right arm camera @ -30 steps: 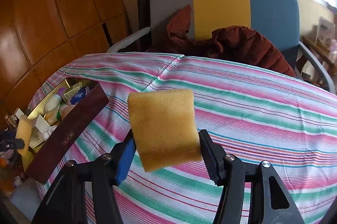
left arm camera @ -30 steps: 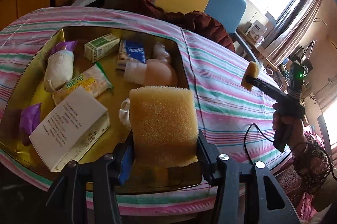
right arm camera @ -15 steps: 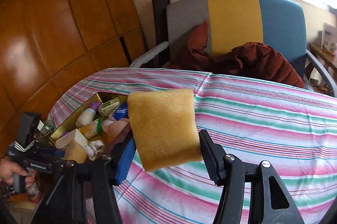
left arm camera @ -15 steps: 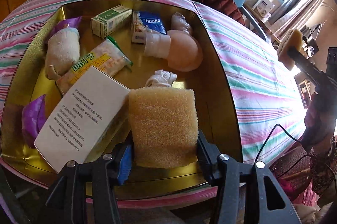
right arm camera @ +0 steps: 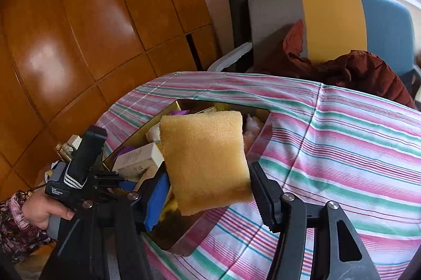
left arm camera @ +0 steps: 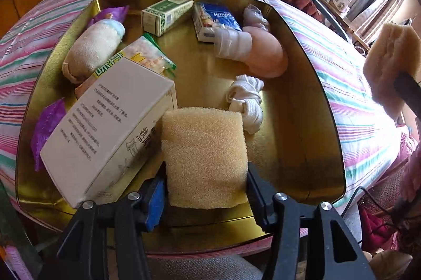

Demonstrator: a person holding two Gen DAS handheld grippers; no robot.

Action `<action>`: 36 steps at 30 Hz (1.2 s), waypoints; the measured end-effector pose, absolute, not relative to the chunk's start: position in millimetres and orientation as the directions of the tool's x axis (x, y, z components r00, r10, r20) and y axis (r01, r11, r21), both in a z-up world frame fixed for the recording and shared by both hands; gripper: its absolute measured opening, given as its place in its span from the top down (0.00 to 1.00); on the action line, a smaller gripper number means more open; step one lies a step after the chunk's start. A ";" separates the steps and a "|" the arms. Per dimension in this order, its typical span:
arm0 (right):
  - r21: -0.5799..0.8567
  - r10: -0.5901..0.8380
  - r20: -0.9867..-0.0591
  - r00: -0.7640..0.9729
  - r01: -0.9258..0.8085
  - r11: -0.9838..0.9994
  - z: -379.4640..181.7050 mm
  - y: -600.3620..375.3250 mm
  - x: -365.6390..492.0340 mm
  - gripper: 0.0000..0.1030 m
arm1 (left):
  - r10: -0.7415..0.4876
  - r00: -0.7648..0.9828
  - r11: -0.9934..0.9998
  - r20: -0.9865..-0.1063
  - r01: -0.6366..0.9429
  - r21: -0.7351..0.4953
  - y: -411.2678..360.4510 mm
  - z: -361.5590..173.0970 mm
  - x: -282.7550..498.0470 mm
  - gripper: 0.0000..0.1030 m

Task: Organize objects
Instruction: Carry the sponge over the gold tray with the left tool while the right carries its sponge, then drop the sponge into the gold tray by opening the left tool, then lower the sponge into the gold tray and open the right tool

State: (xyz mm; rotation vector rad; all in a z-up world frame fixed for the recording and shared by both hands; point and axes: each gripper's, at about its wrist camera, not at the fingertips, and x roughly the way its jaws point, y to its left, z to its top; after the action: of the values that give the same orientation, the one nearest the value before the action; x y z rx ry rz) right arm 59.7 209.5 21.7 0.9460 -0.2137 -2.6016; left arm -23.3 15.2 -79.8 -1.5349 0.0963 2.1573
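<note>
Sponge (left arm camera: 204,153) placement into the gold-lined box (left arm camera: 302,122) looks like the step in hand, and the left gripper (left arm camera: 205,189) is steeply tilted down over the box's near end with the yellow block between its jaws. Those jaws are opening, though both flanks of the sponge still look to be in contact with them, so I judge it not yet free. The bare patch of gold floor directly under it is narrow: a white carton (left arm camera: 110,127) leans just to one side and a knotted white cloth (left arm camera: 246,101) lies just to the other. To do this well, it seems best to bring the block low over that gap before letting go, keep it square to the carton's edge, and widen the jaws slowly so the soft foam does not cling to one side and tip onto the carton. The right gripper (right arm camera: 208,190) hangs above the striped tabletop (left arm camera: 350,85) beside the box, its jaws at a middling width around a second sponge (right arm camera: 202,153), apparently gripped. It would probably do better to wait outside the rim until the left one lifts clear, since the two would crowd the same near corner.
</note>
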 end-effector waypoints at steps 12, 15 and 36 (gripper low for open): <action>0.199 -0.349 -0.687 -0.637 0.297 -0.934 0.8 168.8 40.4 0.40 | 0.610 -0.412 -0.792 -0.677 -0.282 -0.541 -29.8 -37.4 -2.7 0.43; 0.170 -0.328 -0.717 -0.615 0.303 -0.938 -4.9 154.3 23.7 0.40 | 0.607 -0.491 -0.784 -0.625 -0.242 -0.571 -38.4 -23.2 -3.1 0.43; 0.304 -0.344 -0.757 -0.556 0.167 -0.938 -33.6 133.9 -51.4 0.15 | 0.436 -0.648 -0.858 -0.625 -0.090 -0.506 -70.4 -7.9 -5.7 0.42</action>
State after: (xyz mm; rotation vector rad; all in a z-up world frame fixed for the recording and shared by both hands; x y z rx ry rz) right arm -51.4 133.9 -33.6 1.2914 -0.2842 -2.5240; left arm -5.7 -70.4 -7.9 -1.1276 -0.6341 2.5303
